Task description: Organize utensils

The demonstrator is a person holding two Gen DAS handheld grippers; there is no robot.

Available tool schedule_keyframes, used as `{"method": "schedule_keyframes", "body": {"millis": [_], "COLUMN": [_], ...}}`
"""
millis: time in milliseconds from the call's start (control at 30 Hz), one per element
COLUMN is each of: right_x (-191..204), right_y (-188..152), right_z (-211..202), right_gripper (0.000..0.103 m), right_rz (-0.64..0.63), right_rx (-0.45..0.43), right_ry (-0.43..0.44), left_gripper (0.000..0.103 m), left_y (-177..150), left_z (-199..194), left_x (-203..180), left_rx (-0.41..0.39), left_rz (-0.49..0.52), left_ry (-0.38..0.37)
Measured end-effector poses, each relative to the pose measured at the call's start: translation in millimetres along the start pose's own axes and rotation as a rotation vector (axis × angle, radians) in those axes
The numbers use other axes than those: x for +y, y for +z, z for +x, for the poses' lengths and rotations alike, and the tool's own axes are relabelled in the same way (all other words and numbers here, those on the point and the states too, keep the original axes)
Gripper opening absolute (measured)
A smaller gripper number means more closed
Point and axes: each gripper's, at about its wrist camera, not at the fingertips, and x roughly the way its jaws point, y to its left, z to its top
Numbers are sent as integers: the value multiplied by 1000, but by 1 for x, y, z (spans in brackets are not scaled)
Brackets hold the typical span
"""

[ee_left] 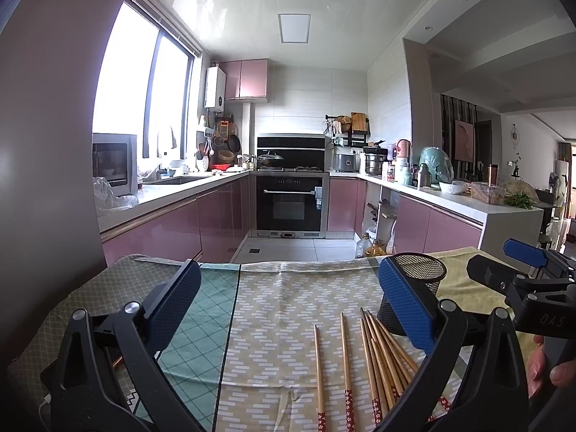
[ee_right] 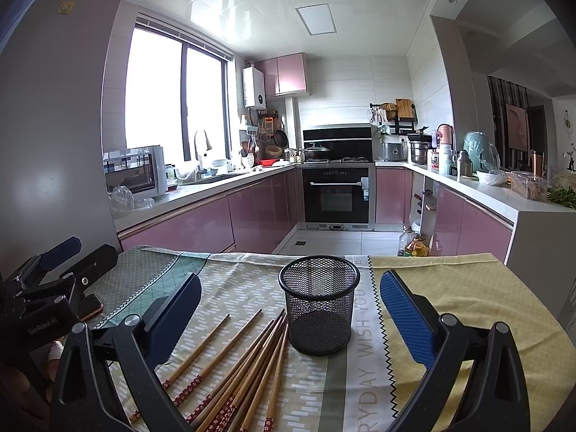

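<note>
The left tongs and the right tongs both stand wide open above the counter and hold nothing. The wooden chopsticks lie loose on the patterned cloth, most in one bundle and two a little apart. The black mesh holder stands upright just beside their tips.

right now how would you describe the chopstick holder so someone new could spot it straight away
Start at the table with the patchwork cloth in front of the pink kitchen cabinets. Near its middle stands the black mesh cup, upright, just right of the wooden chopsticks lying flat. It is the only upright thing on the cloth, round and see-through.
</note>
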Motion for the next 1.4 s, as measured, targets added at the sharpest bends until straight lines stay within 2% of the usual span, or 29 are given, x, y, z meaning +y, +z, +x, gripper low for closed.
{"method": "schedule_keyframes", "body": {"millis": [633,767,933,967,1167,1400], "right_x": [-5,-10,-16,-18,-19,-9], "right_y": [0,-3,-16,-22,-44,-58], "right_z": [2,7,23,28,55,79], "right_gripper": [96,96,95,94,69,48], "right_rz": [9,7,3,0,-21,-61], "right_rx": [19,66,190,226,414,536], "right_ry": [14,28,39,39,55,77], "left_gripper": [97,97,97,97,95,76], "left_y": [-2,-3,-12,-15,-34,-47], "left_z": [-12,3,15,17,40,75], "left_x": [-1,0,6,7,3,1], "left_rx": [27,75,188,210,362,504], "left_rz": [5,9,17,23,101,154], "left_ry": [-2,-15,-39,-42,-86,-138]}}
